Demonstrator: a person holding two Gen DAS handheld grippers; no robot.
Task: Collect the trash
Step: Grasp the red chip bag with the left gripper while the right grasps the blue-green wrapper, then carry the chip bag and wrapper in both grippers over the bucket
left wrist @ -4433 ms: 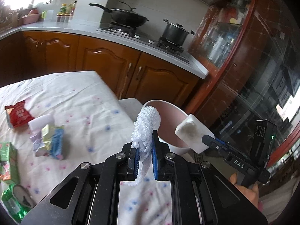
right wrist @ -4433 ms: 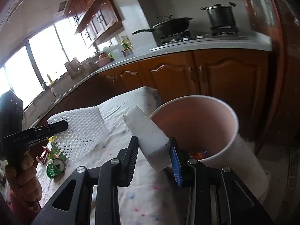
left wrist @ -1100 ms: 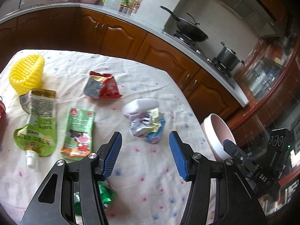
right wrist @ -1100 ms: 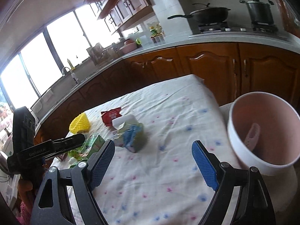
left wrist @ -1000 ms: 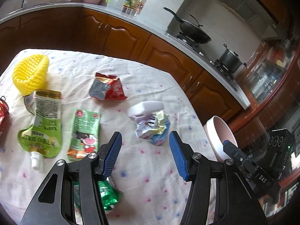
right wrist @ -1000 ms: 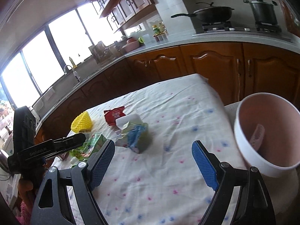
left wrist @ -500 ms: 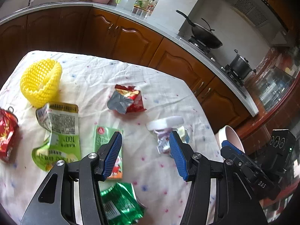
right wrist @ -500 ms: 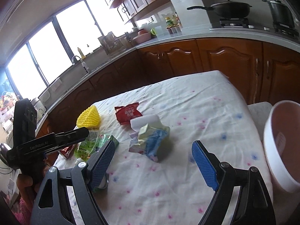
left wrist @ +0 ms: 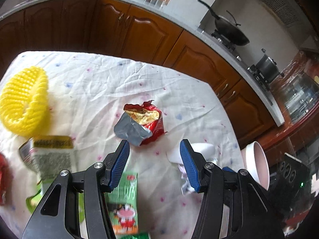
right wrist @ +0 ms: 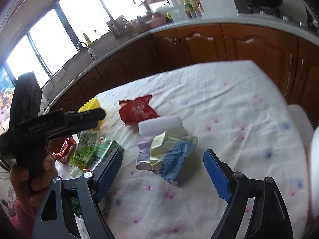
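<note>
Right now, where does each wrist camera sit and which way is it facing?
Left wrist: on the left gripper, angled down at the red wrapper; its open blue pads show, the right gripper at the right edge.
Right wrist: on the right gripper, angled down at the crumpled wrapper; open pads, left hand showing.
Shared: red wrapper, white foam block, yellow net, tablecloth.

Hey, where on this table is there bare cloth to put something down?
Bare cloth runs along the far edge behind the red wrapper, and on the side toward the pink bin. It is crowded from the yellow foam net to the green pouch and crumpled wrapper.
</note>
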